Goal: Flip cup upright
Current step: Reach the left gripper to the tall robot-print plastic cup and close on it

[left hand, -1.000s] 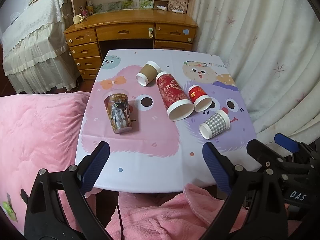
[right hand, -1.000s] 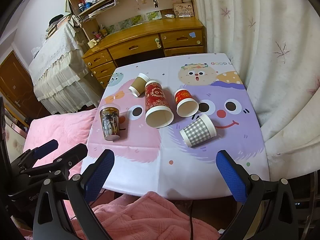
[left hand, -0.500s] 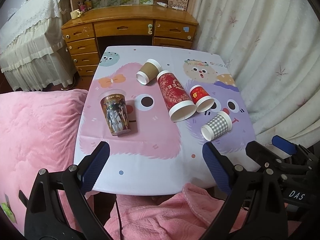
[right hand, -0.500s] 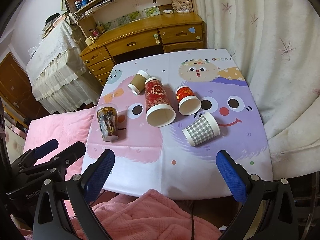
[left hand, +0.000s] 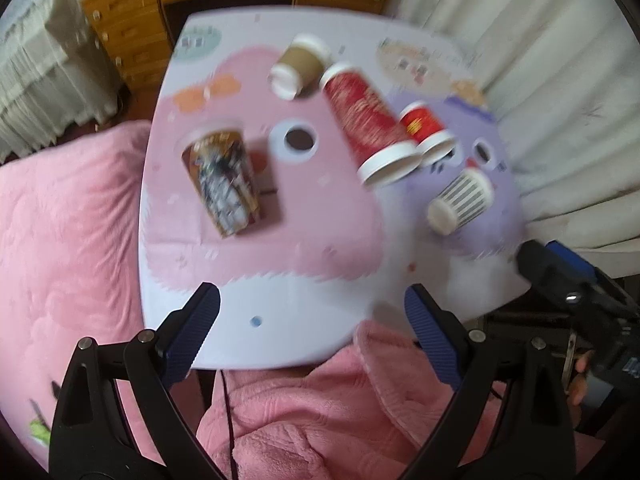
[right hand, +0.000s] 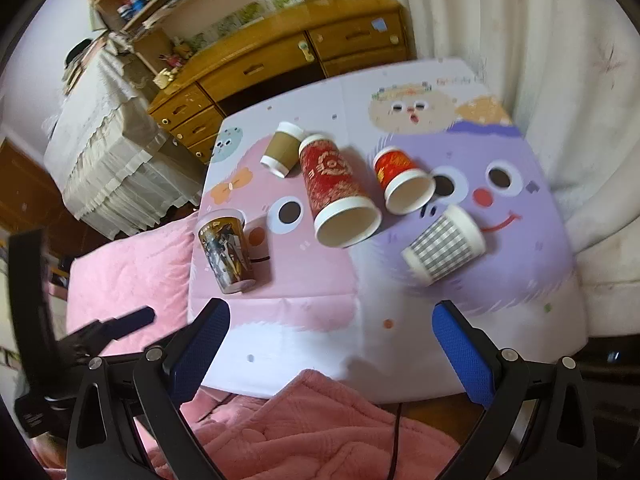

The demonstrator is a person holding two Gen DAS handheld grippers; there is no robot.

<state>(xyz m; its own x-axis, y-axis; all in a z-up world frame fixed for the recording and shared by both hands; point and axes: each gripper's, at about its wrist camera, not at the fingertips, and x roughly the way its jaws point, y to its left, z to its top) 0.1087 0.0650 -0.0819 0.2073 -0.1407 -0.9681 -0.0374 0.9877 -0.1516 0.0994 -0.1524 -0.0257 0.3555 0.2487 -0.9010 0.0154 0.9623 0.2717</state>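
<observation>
Several paper cups are on the cartoon-print table (right hand: pixel 320 336). A tall red cup (right hand: pixel 336 192) (left hand: pixel 370 134), a small red cup (right hand: pixel 402 180) (left hand: pixel 426 132), a checked cup (right hand: pixel 444 244) (left hand: pixel 460 200) and a brown cup (right hand: pixel 282 150) (left hand: pixel 298 66) lie on their sides. A dark printed cup (right hand: pixel 226 250) (left hand: pixel 222 178) stands upright at the left. My left gripper (left hand: pixel 312 320) is open and empty over the table's near edge. My right gripper (right hand: pixel 330 340) is open and empty, also over the near edge.
A pink blanket (right hand: pixel 320 428) lies below the table's near edge and at the left. A wooden desk with drawers (right hand: pixel 280 60) stands behind the table. White curtains (right hand: pixel 540 40) hang on the right. A covered bed (right hand: pixel 100 128) is at the far left.
Both grippers have moved forward and closer to the table; the cups look larger and the views are blurred. No cup has moved. Both grippers stay open.
</observation>
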